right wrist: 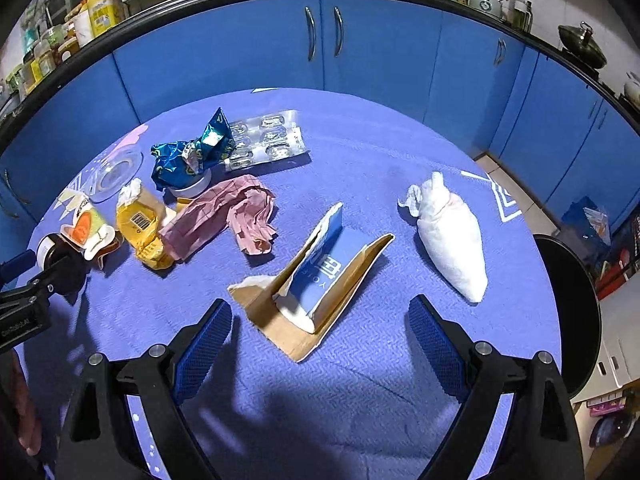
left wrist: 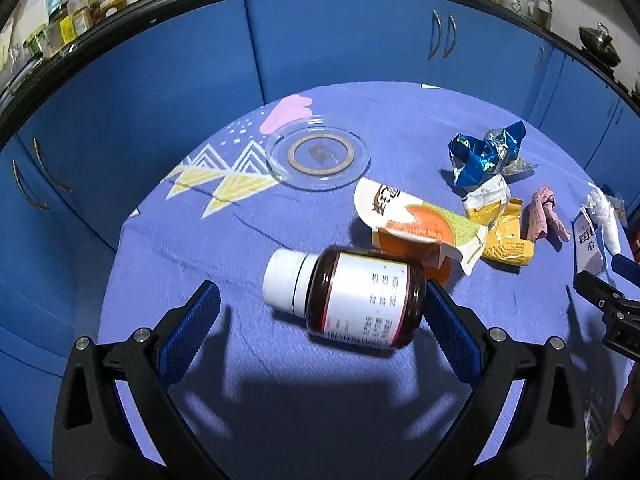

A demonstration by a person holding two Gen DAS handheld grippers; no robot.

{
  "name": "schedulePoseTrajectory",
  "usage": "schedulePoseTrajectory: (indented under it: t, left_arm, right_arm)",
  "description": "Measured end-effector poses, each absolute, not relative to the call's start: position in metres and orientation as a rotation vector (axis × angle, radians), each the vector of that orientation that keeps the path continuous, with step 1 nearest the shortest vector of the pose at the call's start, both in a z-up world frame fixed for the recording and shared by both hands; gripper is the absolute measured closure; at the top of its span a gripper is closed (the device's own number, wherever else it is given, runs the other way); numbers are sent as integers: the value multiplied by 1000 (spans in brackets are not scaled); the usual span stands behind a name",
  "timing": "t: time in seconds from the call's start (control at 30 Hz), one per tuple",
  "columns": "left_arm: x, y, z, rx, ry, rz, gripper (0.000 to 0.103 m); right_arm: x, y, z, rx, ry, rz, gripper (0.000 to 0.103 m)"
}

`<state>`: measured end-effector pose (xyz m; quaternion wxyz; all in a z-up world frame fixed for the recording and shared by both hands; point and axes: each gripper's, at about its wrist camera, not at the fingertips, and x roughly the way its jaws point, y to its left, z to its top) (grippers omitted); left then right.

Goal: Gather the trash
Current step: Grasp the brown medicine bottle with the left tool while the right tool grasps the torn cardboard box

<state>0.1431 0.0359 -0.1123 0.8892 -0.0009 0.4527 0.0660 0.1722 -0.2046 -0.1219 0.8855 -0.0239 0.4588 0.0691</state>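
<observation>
On the purple tablecloth a brown medicine bottle with a white cap lies on its side. My left gripper is open around it, its right pad close to the bottle's base and its left pad well clear of the cap. Behind the bottle lie an orange-and-white torn carton, a yellow packet, a blue foil wrapper and crumpled pink paper. My right gripper stands open just over a torn blue-and-brown cardboard box. A white tissue wad lies to the right.
A clear glass dish sits at the far left of the table. A silver blister pack lies behind the foil wrapper. Blue cabinets ring the table. A black round stool or bin stands beyond the right edge.
</observation>
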Motion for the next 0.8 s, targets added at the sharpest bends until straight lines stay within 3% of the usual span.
schedulePoseTrajectory:
  t: [0.07, 0.17, 0.27, 0.3, 0.33, 0.8]
  left_arm:
    - [144, 36, -110, 2, 933, 131, 5]
    - [144, 35, -108, 15, 926, 128, 5]
    - [145, 34, -109, 17, 938, 118, 19]
    - [145, 33, -110, 13, 953, 114, 29]
    - [145, 32, -111, 11, 960, 111, 32]
    - [129, 18, -94, 9, 907, 93, 33]
  right_arm:
    - [172, -203, -122, -59, 954, 148, 19]
    - [175, -202, -124, -62, 972, 157, 42]
    - [175, -202, -125, -54, 968, 158, 56]
    - [174, -203, -124, -56, 970, 164, 61]
    - [174, -203, -123, -55, 972, 165, 63]
    - [149, -225, -102, -35, 912, 150, 68]
